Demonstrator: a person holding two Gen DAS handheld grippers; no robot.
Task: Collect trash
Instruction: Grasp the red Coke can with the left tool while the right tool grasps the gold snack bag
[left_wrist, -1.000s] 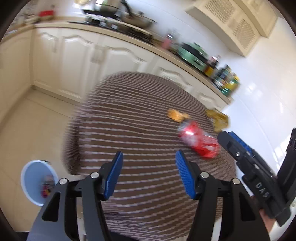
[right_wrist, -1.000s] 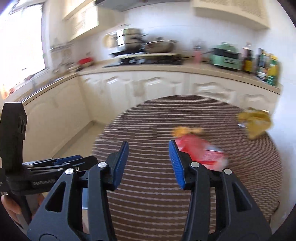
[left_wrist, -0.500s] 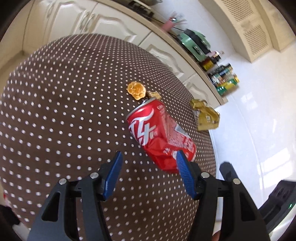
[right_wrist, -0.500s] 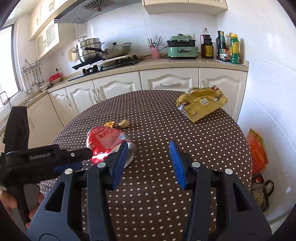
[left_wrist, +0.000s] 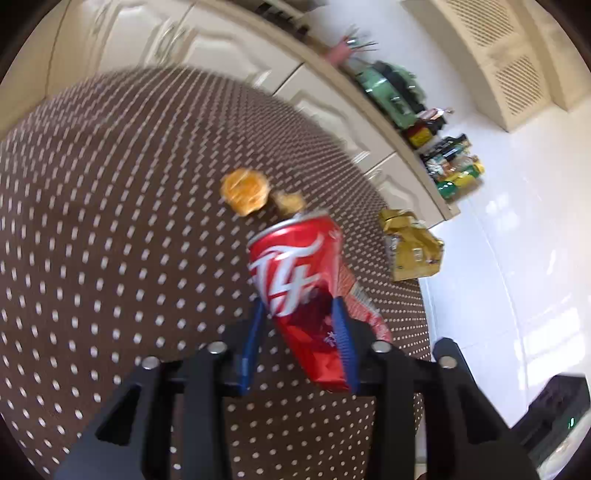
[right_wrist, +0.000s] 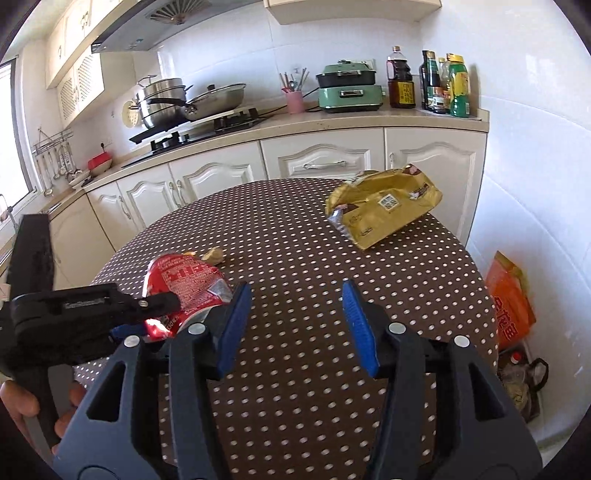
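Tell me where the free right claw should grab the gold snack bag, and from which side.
Take the gold snack bag at its crumpled, torn-open end, nearest the right claw. It lies flat on the table, so come from above with the open jaws across that raised crease; the smooth far end probably offers less to pinch.

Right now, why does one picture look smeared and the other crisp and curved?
Left wrist view: motion blur streaks the table dots and counter. Right wrist view: sharp, though the fisheye bends cabinets and walls, and glare glints off the crushed red can.
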